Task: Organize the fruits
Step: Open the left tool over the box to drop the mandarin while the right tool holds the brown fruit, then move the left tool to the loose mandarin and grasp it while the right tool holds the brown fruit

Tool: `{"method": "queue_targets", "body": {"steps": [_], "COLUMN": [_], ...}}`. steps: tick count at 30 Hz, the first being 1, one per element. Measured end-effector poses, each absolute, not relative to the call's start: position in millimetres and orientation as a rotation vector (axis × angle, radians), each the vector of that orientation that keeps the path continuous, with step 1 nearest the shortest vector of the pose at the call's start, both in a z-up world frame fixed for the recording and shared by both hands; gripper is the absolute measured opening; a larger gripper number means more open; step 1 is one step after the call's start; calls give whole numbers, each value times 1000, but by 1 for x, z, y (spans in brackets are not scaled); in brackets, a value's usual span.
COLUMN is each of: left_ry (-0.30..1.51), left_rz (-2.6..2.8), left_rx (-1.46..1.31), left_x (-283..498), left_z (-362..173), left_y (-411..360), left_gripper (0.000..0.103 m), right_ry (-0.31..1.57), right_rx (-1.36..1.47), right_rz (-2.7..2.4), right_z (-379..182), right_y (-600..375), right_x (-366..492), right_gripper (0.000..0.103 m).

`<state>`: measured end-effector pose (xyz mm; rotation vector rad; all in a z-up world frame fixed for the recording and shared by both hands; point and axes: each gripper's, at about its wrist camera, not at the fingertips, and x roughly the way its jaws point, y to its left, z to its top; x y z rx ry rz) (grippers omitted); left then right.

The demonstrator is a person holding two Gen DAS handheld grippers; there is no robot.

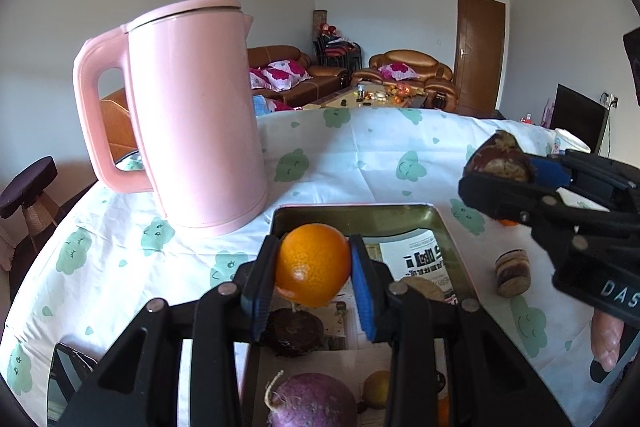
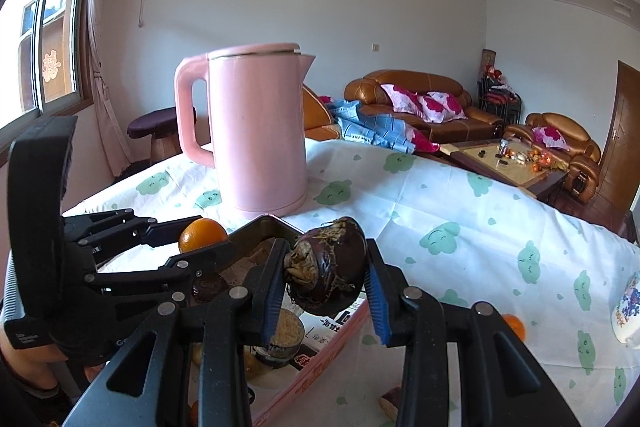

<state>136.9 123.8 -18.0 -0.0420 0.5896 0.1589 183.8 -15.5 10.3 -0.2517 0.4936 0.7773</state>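
Low in the frame, the left gripper [image 1: 313, 269] clamps an orange [image 1: 313, 264] over the tin [image 1: 448, 223], jaws on its sides; firm, smooth, likely to roll. The right gripper [image 2: 326, 281] pinches a dark, shrivelled fruit [image 2: 326, 265], probably soft. The kettle [image 1: 192, 115] crowds the tin's upper left; the cloth [image 1: 400, 163] right lies open

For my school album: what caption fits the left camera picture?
Left gripper holds an orange over the tin box, beside a pink kettle.
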Motion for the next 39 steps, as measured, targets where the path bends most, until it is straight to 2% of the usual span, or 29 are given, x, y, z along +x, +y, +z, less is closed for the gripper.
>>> {"method": "queue_targets", "body": {"steps": [26,31,32,33,35,39], "left_ry": [698,671,666,654,627,582], "left_rz": [165,191,199,216,220,193], "left_rx": [-5,-23,-26,-29,-38,-41], "left_x": [156,151,150,148,142,134], "left_z": [-38,-34,-33,-31,-27,-20], "left_y": [126,128,128,128,128,115], "left_gripper": [38,48,54,63,75,81], "right_ry": [682,673,667,661,653,621], "right_rx": [-279,-285,-276,-267,-247,-223], "right_rz": [813,791,783,781,773,720], "right_z": [-43,-43,-41,-39,-34,-23], "right_y": [16,13,9,5,-6,-43], "right_x": [210,206,206,206,206,205], "right_gripper": [39,48,52,54,55,55]}}
